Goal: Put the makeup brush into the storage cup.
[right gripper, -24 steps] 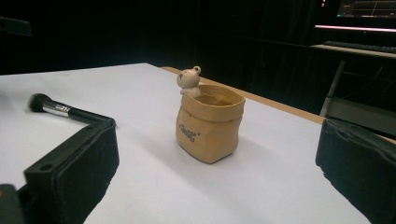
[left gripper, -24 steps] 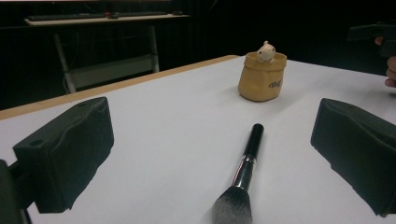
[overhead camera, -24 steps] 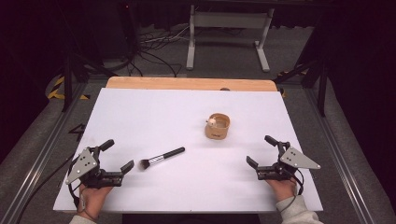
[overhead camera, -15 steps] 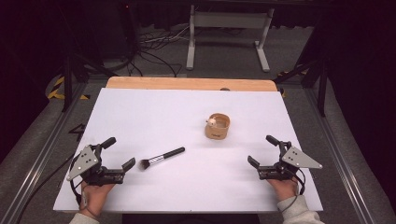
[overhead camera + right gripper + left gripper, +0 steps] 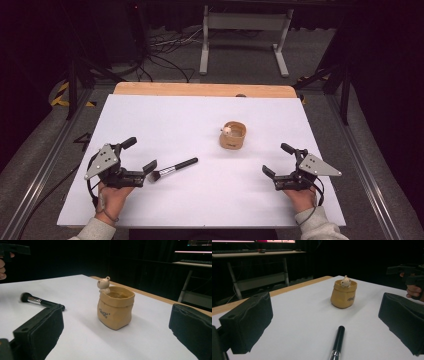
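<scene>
High view showed my left gripper [image 5: 139,155] and right gripper [image 5: 278,161] both wide open, empty. Nothing was done yet: the black-handled makeup brush [image 5: 172,169] lay on the table left of the tan bear-trimmed pot [image 5: 232,135], ungrasped.

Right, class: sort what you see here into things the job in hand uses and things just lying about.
In use:
makeup brush
bag-shaped pot with a bear figure
left gripper
right gripper

Lying about:
white table top
metal stand
floor cables
</scene>
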Demonstrator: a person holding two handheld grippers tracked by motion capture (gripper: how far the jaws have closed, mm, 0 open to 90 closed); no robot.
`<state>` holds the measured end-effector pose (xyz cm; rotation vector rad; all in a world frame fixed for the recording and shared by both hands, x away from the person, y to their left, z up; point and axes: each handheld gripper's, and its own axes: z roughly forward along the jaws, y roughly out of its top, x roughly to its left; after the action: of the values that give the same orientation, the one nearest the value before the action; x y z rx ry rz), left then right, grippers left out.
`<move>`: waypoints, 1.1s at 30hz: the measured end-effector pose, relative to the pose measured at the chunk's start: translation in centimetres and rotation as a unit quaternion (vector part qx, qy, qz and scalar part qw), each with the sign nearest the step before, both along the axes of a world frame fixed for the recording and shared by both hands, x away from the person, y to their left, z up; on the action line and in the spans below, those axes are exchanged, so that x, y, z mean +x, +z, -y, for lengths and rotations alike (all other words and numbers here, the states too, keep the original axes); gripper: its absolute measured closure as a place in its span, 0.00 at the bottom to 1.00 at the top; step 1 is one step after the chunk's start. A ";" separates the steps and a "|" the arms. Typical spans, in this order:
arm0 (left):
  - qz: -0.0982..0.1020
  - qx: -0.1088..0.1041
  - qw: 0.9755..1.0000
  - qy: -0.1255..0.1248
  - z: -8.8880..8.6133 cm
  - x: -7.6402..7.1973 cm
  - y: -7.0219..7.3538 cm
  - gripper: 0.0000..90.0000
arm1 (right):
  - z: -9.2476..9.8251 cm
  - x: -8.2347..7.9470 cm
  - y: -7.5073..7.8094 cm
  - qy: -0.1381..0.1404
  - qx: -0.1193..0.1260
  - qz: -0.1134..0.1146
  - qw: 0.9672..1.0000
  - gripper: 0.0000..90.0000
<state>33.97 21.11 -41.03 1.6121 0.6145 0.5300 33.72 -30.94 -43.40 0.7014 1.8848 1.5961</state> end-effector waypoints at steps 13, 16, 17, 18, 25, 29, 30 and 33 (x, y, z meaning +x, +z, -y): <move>-0.023 0.049 0.998 -0.031 2.8 2.0 2.0 0.00 | 0.4 0.2 0.2 0.004 0.002 -0.013 1.000 0.00; -0.037 0.079 0.995 -0.041 3.2 2.4 2.7 0.00 | 0.7 0.1 0.2 0.000 0.006 -0.017 1.000 0.00; -0.040 0.084 0.995 -0.045 3.4 2.5 2.9 0.00 | 0.8 0.1 0.3 -0.002 0.006 -0.018 1.000 0.00; -0.039 0.090 0.994 -0.047 3.4 2.5 3.2 0.00 | 0.8 0.1 0.3 -0.002 0.005 -0.017 1.000 0.00; -0.050 0.149 0.986 -0.049 4.3 2.9 4.9 0.00 | 0.6 0.1 0.6 -0.001 0.006 -0.016 1.000 0.00; -0.075 0.186 0.978 -0.062 4.7 3.4 5.4 0.00 | 0.6 0.2 0.8 -0.003 0.005 -0.016 1.000 0.00; -0.076 0.193 0.976 -0.062 4.8 3.5 5.5 0.00 | 0.6 0.2 0.8 -0.004 0.004 -0.016 1.000 0.00; -0.081 0.204 0.973 -0.065 4.9 3.8 5.9 0.00 | 0.6 0.2 0.7 -0.004 0.005 -0.018 1.000 0.00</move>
<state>37.77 16.24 -35.10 2.0853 0.5367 0.4488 33.89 -31.51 -42.69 0.7467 1.8991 1.5986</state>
